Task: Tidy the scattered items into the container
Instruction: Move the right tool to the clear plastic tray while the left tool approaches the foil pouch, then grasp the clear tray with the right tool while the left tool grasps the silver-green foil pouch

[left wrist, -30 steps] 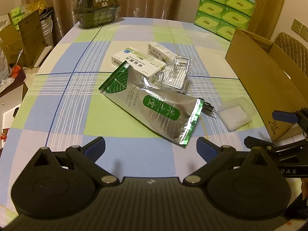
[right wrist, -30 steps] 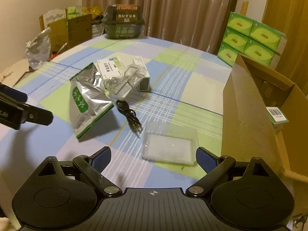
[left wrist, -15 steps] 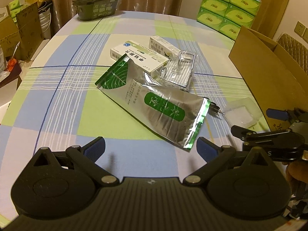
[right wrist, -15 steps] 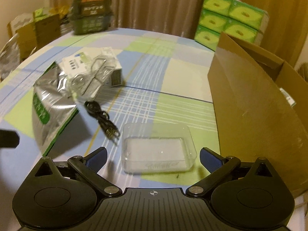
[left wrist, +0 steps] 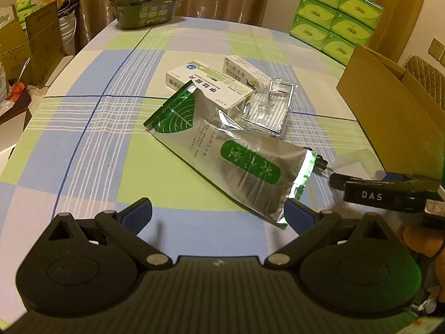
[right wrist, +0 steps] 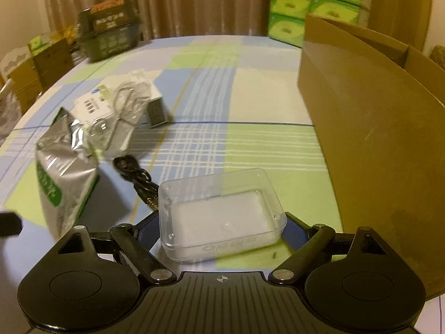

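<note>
Right gripper (right wrist: 222, 222) sits with its fingers spread wide on either side of the clear plastic tray (right wrist: 221, 213), which lies on the table at my 6 o'clock; whether the pads touch its walls I can't tell. I'd close gently on the short walls, since thin plastic may flex or pop out, then lift toward the cardboard box (right wrist: 375, 139) at 3 o'clock. Left gripper (left wrist: 218, 211) hangs open, empty, before the foil pouch (left wrist: 236, 153).
</note>
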